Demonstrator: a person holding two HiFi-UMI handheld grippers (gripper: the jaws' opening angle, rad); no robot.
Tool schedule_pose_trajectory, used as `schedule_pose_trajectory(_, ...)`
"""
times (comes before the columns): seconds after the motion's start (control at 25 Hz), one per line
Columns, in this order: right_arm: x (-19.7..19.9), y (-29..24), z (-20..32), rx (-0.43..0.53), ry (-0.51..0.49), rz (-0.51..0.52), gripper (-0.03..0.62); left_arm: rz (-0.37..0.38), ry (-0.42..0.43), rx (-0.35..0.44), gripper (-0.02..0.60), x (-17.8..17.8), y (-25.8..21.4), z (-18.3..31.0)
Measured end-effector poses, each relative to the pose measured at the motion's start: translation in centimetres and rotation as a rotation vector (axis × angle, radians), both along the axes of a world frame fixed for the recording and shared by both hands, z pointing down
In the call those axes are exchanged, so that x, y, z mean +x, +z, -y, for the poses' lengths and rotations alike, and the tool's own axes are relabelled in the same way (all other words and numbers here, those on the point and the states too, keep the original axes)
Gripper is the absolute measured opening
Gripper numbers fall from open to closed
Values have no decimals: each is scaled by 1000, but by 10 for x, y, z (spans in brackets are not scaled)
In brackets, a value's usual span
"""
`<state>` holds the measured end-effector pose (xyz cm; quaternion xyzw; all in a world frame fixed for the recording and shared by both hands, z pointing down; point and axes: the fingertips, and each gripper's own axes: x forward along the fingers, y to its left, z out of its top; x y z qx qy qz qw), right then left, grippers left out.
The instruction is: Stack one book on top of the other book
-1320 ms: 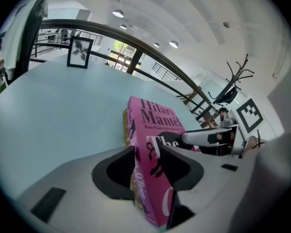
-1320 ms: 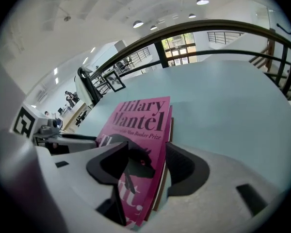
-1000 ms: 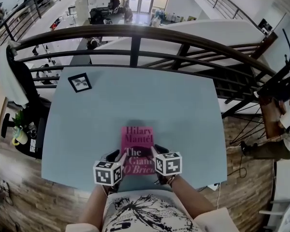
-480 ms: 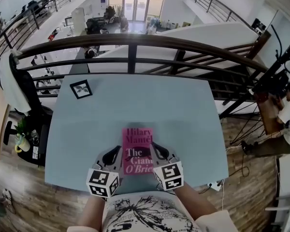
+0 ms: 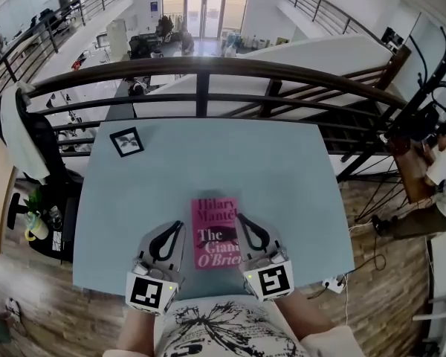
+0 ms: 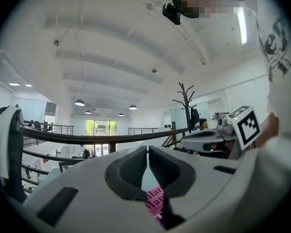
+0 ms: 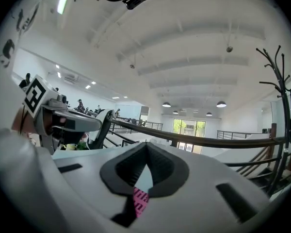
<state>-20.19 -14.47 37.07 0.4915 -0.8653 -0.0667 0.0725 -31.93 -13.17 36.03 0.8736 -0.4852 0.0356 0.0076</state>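
A pink paperback book (image 5: pixel 215 233) lies flat on the pale blue table (image 5: pixel 282 169), near its front edge. I cannot make out a second book under it. My left gripper (image 5: pixel 180 224) hovers over the book's left edge, held level and shut with nothing in it. My right gripper (image 5: pixel 240 216) hovers over the book's right side, shut and empty as well. In the left gripper view the closed jaws (image 6: pixel 148 149) meet, with a sliver of the pink book (image 6: pixel 155 203) below them. The right gripper view shows the same: its closed jaws (image 7: pixel 146 144) stand above the pink book (image 7: pixel 139 201).
A small black-framed card (image 5: pixel 126 141) lies at the table's far left corner. A dark railing (image 5: pixel 208 69) runs behind the table's far edge, over a drop to a lower floor. A coat rack (image 5: pixel 431 88) stands at the right.
Both grippers have shut and risen off the book, drawing back toward the person. The pink book stays flat on the table.
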Motion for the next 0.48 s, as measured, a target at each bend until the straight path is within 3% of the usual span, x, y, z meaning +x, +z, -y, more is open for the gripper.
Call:
schedule_pose_trajectory(0.12, -3, -6, -3, 3, -1, 12, -9, 5, -9, -45, 15, -6, 2, -1)
schedule_pose_trajectory(0.48, -10, -4, -6, -21, -21, 24, -9, 15, -13, -59, 11, -9, 4, -1)
